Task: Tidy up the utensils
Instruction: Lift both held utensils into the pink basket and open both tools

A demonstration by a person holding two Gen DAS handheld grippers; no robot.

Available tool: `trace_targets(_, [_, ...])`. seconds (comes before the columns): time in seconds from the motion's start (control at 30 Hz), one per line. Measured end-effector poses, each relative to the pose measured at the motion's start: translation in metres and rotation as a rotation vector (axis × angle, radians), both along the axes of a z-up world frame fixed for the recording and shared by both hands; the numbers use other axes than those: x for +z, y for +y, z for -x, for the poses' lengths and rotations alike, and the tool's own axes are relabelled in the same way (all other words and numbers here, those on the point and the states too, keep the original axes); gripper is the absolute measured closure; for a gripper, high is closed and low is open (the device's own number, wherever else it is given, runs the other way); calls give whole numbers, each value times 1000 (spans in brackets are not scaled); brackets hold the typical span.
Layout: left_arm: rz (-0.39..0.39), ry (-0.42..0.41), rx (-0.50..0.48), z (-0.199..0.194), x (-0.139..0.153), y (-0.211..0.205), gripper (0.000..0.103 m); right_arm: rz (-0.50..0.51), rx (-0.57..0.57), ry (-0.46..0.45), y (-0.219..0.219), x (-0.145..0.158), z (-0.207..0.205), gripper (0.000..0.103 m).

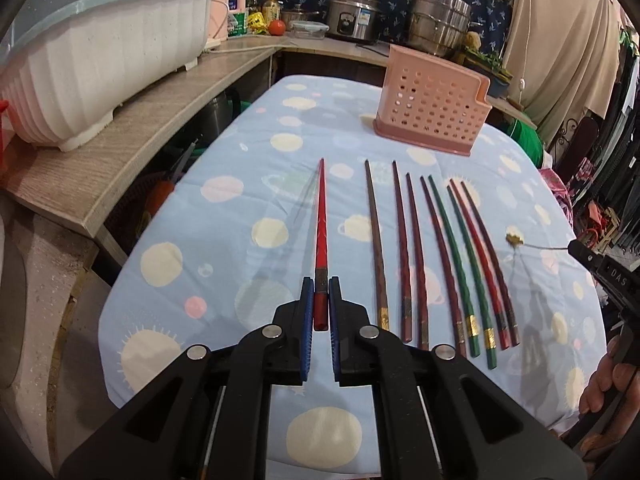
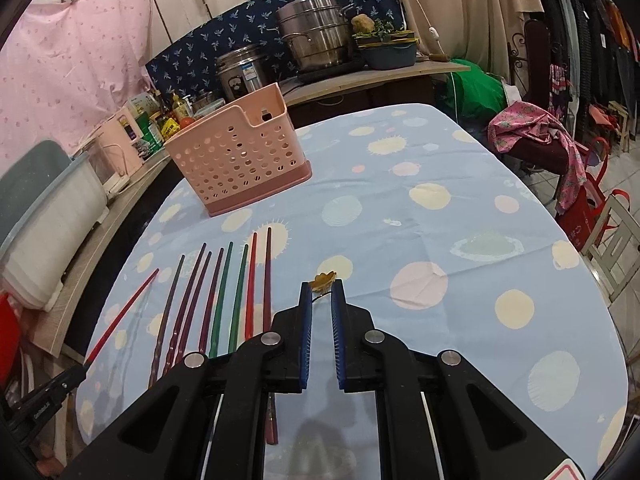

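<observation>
My left gripper (image 1: 321,286) is shut on the butt end of a red chopstick (image 1: 321,236), which points forward above the blue spotted tablecloth (image 1: 240,208). Several chopsticks (image 1: 440,264), brown, maroon, green and red, lie side by side on the cloth to its right. A pink perforated utensil holder (image 1: 432,114) stands at the far side. My right gripper (image 2: 321,292) is shut on a thin skewer with a small gold flower-shaped ornament (image 2: 325,281) at its tip. In the right wrist view the row of chopsticks (image 2: 224,300) lies to the left and the holder (image 2: 240,156) stands beyond it.
A wooden counter (image 1: 120,148) runs along the left with a large white and blue tub (image 1: 92,64). Steel pots (image 1: 438,20), bottles and a container stand at the back. Clothes and a chair (image 2: 552,140) are at the right.
</observation>
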State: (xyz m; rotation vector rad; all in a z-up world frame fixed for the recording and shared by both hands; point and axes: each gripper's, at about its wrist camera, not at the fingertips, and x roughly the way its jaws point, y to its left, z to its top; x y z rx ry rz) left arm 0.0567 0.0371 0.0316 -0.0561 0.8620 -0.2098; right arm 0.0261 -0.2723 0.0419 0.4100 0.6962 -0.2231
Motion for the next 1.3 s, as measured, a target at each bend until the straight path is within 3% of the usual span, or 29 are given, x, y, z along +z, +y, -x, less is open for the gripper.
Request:
trace_targets(0.1, [-4,-14,2,-2,9,0,96,-18,-8,-2,-6,-1,2,94])
trace_targets(0.17, [-3,-21,2,-4,16,0,96,-29,-13,1,-10,-2,1,101])
trace_targets(0.47, [-24,-87,3,-16,49,0,96,-28,-18,-12,-18,6,-2,101])
trace_targets(0.87, [-28,-232,7,-56,134,6,96,-8,53,-133,-21,74,-24,101])
trace_targets(1.07, [2,-299,-15,-84,178,-10,96,10,81,-187,-28,110,-60,101])
trace_targets(1.3, [51,-464,-22,-113,237,-44,96,12,72,-215,-40,132,-113,101])
